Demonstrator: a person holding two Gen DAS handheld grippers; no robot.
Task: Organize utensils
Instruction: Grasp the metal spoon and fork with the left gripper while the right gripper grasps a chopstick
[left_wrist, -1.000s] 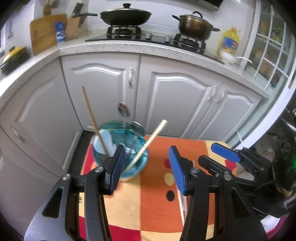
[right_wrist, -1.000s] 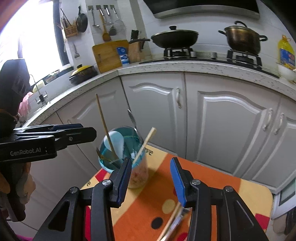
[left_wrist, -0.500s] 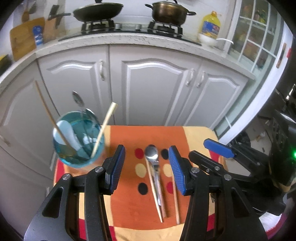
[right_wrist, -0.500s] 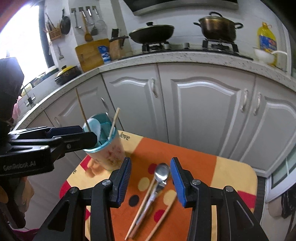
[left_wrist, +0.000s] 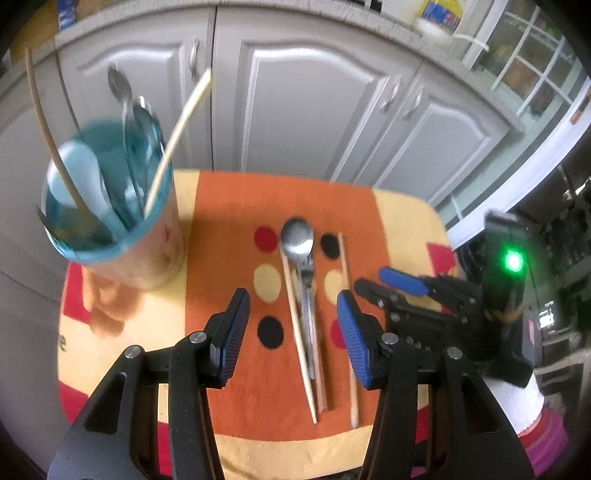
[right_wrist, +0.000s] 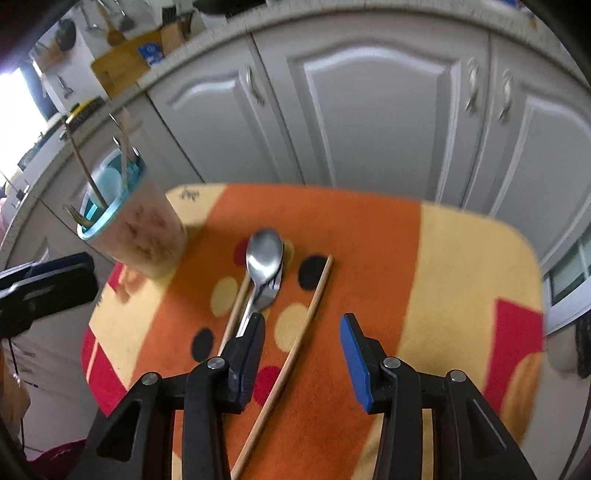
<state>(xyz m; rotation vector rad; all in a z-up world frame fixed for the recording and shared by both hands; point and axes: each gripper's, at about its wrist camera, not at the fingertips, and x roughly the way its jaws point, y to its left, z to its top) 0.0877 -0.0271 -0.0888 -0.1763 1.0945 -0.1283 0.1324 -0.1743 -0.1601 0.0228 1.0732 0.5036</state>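
A metal spoon (left_wrist: 300, 254) lies on the orange patterned table (left_wrist: 229, 206), with one chopstick (left_wrist: 295, 325) on its left and another (left_wrist: 347, 317) on its right. A blue-rimmed cup (left_wrist: 110, 221) at the left holds spoons and chopsticks. My left gripper (left_wrist: 291, 332) is open above the spoon's handle, empty. In the right wrist view my right gripper (right_wrist: 303, 350) is open and empty over the right chopstick (right_wrist: 303, 325), with the spoon (right_wrist: 264, 258) and the cup (right_wrist: 140, 229) ahead to the left.
White cabinet doors (left_wrist: 295, 92) stand right behind the small table. The right gripper's body (left_wrist: 443, 302) shows at the table's right edge in the left wrist view. The left gripper's body (right_wrist: 44, 288) shows at the left in the right wrist view.
Both grippers have swung from facing the cup to looking down on the table and moved closer to the spoon and chopsticks. Both stay open.
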